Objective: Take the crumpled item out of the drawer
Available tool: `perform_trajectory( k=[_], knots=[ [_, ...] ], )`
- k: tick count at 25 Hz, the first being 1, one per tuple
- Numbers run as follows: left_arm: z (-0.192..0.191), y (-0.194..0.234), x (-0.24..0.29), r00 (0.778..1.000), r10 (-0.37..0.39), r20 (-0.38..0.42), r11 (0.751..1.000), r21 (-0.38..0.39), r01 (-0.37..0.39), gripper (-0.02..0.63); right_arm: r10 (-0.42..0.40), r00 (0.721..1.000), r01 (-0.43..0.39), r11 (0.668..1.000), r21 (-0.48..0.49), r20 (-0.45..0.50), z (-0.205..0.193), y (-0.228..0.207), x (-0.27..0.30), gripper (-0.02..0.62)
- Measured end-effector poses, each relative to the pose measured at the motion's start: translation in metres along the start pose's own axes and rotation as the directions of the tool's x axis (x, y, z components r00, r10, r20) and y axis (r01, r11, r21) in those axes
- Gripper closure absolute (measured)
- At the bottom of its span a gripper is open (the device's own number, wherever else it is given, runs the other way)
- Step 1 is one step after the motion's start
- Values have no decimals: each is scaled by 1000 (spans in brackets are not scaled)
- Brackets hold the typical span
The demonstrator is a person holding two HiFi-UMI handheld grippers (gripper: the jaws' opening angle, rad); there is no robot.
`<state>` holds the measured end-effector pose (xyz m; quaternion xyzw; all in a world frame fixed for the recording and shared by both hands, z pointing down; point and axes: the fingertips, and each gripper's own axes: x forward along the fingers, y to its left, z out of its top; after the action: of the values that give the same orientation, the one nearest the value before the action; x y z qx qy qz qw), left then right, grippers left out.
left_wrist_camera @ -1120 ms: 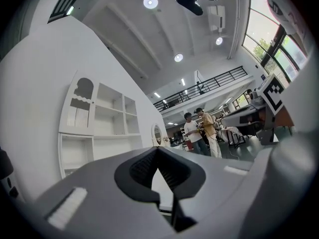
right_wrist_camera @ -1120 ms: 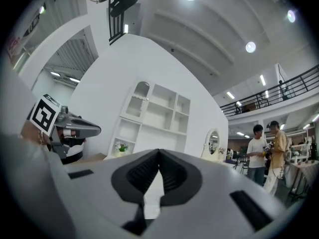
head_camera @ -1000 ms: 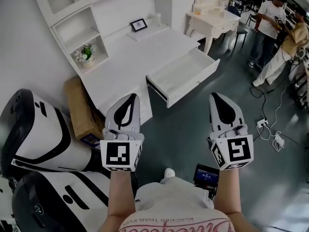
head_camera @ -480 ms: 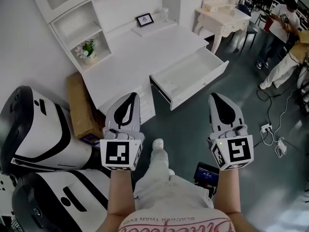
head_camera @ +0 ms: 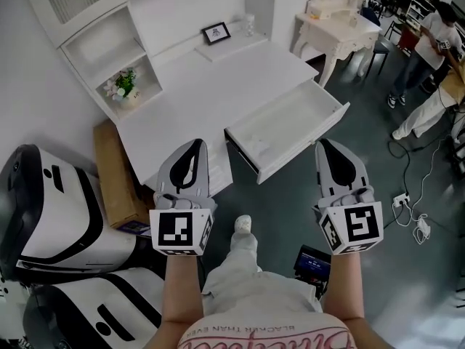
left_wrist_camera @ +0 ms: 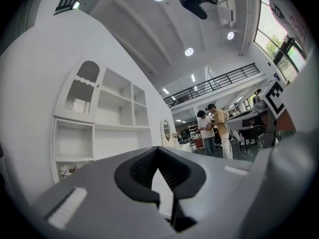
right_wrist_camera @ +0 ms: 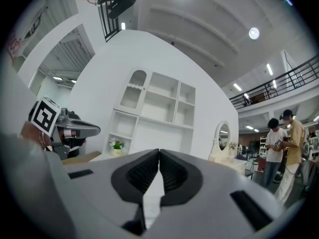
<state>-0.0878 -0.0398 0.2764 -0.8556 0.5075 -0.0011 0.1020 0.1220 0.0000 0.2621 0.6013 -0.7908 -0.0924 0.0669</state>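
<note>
A white desk has one drawer pulled open toward me; its inside looks white, and I cannot make out a crumpled item in it from here. My left gripper is shut and empty, held just short of the desk's front edge, left of the drawer. The right gripper is also shut and empty, next to the drawer's near right corner, over the floor. In the left gripper view the left gripper has its tips touching, as has the right gripper in the right gripper view. Both point level at the shelf unit.
A cardboard box leans at the desk's left, beside large white-and-black shells. A flower pot and a picture frame sit on the desk unit. A vanity table, people and a floor cable are to the right.
The desk and open drawer have come closer and lower in the head view. One leg has stepped forward. Both grippers stay shut, side by side.
</note>
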Motion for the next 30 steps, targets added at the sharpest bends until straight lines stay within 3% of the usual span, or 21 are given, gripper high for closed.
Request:
perform_trajectory(
  k=[13, 16, 20, 30],
  knots=[
    [-36, 73, 126, 999, -33, -22, 999, -38, 32, 598, -15, 999, 18, 999, 42, -50, -18, -38, 150, 583],
    [-43, 87, 148, 999, -41, -26, 998, -41, 40, 598, 4, 996, 0, 999, 44, -86, -25, -40, 181, 474],
    [-54, 101, 173, 998, -59, -35, 998, -40, 58, 598, 22, 990, -16, 999, 43, -138, -39, -39, 213, 385],
    [-78, 110, 213, 994, -95, -60, 993, -73, 90, 598, 32, 967, -16, 998, 63, -254, -79, -48, 248, 348]
  ],
)
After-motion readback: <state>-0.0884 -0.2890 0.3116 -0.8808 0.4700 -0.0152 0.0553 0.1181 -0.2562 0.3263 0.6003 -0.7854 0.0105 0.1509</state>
